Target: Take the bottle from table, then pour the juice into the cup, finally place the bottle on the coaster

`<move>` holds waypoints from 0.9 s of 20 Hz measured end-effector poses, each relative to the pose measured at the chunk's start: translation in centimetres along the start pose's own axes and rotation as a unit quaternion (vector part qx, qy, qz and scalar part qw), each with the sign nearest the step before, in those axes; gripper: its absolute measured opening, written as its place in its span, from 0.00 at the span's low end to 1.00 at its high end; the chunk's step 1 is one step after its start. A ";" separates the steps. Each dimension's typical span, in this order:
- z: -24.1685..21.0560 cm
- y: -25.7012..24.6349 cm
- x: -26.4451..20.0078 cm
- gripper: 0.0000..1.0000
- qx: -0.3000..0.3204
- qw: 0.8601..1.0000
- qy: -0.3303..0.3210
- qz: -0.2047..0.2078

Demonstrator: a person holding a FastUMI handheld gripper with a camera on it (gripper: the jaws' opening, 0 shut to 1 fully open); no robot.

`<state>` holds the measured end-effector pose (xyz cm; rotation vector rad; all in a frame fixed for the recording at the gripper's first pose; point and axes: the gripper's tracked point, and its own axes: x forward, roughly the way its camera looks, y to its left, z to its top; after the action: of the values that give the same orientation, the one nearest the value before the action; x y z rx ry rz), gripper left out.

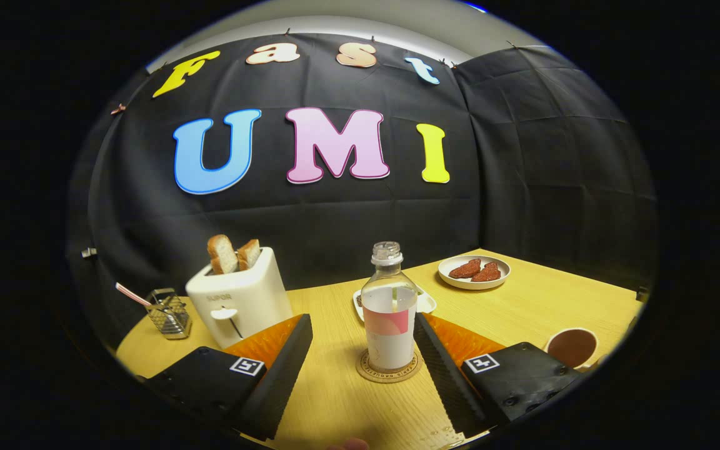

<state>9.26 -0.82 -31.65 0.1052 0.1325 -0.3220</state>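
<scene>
A clear plastic bottle (389, 312) with a pale label and a clear cap stands upright on a round cork coaster (389, 369) on the wooden table (522, 306). It is about half full of a whitish liquid. My gripper (361, 323) is open, and the bottle stands between its fingertips, close to the right finger (441, 362) and well apart from the left finger (285, 362). Neither finger presses on the bottle. A cup (571, 347) with a dark inside sits on the table to the right of the right finger.
A white toaster (241, 300) holding two bread slices stands beyond the left finger. A wire holder (169, 314) with a straw is further left. A small white dish (425, 304) lies behind the bottle, and a plate (474, 272) of reddish pieces sits at the back right.
</scene>
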 end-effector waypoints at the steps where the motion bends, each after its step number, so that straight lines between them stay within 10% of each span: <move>1: 0.9 -0.4 -1.0 1.00 -0.005 1.000 -0.003 -0.001; 18: 12.4 0.5 -12.5 0.99 -0.045 0.997 -0.039 0.051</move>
<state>-0.91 1.92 -17.60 0.0093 0.0646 -0.2169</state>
